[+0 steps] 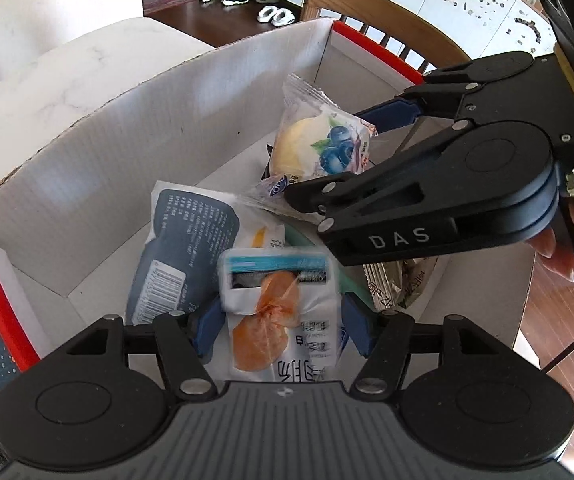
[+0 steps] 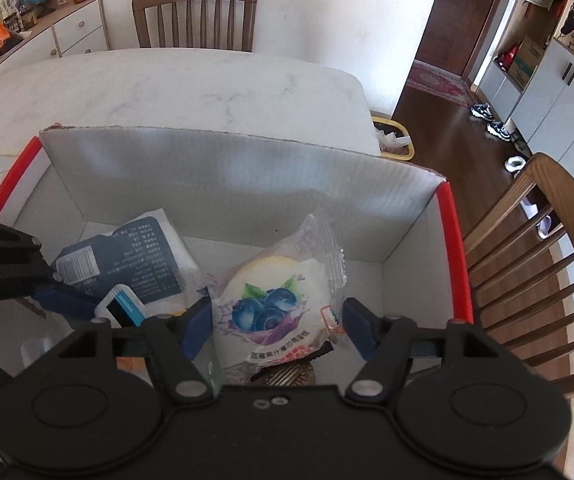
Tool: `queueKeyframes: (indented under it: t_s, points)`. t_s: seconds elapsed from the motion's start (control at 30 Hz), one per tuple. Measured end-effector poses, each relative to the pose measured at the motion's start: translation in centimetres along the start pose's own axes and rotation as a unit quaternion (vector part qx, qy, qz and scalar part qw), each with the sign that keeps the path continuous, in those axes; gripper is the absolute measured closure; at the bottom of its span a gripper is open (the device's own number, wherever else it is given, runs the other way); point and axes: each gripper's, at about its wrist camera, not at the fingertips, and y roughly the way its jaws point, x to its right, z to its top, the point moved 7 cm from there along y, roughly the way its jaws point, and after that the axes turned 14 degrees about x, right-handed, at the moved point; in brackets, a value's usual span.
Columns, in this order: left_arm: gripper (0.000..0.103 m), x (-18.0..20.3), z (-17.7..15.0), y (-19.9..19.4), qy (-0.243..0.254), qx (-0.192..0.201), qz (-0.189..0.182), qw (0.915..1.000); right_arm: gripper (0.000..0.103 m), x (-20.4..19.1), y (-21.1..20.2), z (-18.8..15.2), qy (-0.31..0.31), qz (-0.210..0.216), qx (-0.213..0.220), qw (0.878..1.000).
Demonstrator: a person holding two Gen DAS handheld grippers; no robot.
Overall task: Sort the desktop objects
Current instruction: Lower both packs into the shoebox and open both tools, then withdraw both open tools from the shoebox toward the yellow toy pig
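Over white box (image 1: 135, 148) on marble table (image 1: 67, 76). My left gripper (image 1: 279, 330): white packet with orange contents (image 1: 275, 312) between fingers, packet blurred, can't tell if pads press. Dark blue pouch (image 1: 183, 240) at 10 o'clock of it. My right gripper (image 2: 277, 326): jaws apart around blueberry bun pack (image 2: 275, 300) inside box, pads just beside wrapper, contact unclear. Wooden chair (image 2: 535, 240) at 3 o'clock of box.

Both grippers pitched steeply down, side by side. Left gripper (image 1: 277, 330): jaws apart, pads not pressing. Right gripper (image 2: 277, 326): jaws apart too, slightly wider. Bare fingers (image 1: 563, 252) wrap the right gripper's handle.
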Motion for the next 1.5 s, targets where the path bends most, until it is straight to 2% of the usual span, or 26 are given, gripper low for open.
queueKeyframes:
  t_s: [0.07, 0.3, 0.67, 0.97, 1.03, 1.1, 1.13, 1.5]
  points:
    - [0.032, 0.1, 0.0, -0.2, -0.001, 0.0, 0.001, 1.0, 0.031, 0.0, -0.2, -0.1, 0.001, -0.001, 0.0, 1.0]
    - [0.024, 0.3, 0.3, -1.6, -0.013, 0.012, 0.001, 0.9998, 0.026, -0.1, -1.0, 0.3, 0.0, 0.0, 0.007, 1.0]
    - [0.02, 1.0, 2.0, -4.2, -0.019, 0.046, -0.012, 0.9987, 0.023, 0.0, -4.4, 1.8, 0.009, 0.003, 0.035, 0.999]
    - [0.016, 1.4, 2.0, -7.0, -0.029, 0.082, -0.025, 0.9959, 0.021, -0.3, -8.7, 2.3, 0.031, 0.017, 0.061, 0.998]
    - [0.013, 1.0, 2.0, -7.3, -0.031, 0.089, -0.029, 0.9951, 0.02, -0.6, -9.7, 2.3, 0.033, 0.018, 0.067, 0.997]
    - [0.001, 0.9, 1.9, -8.0, -0.033, 0.097, -0.029, 0.9943, 0.018, -0.8, -10.6, 2.3, 0.039, 0.023, 0.074, 0.996]
    - [0.0, 0.9, 1.8, -8.3, -0.033, 0.101, -0.03, 0.9939, 0.016, -0.9, -11.1, 2.3, 0.043, 0.023, 0.079, 0.996]
    - [0.0, 0.7, 0.3, -11.9, -0.04, 0.134, -0.053, 0.9888, 0.01, -3.0, -14.6, 1.9, 0.063, 0.016, 0.112, 0.992]
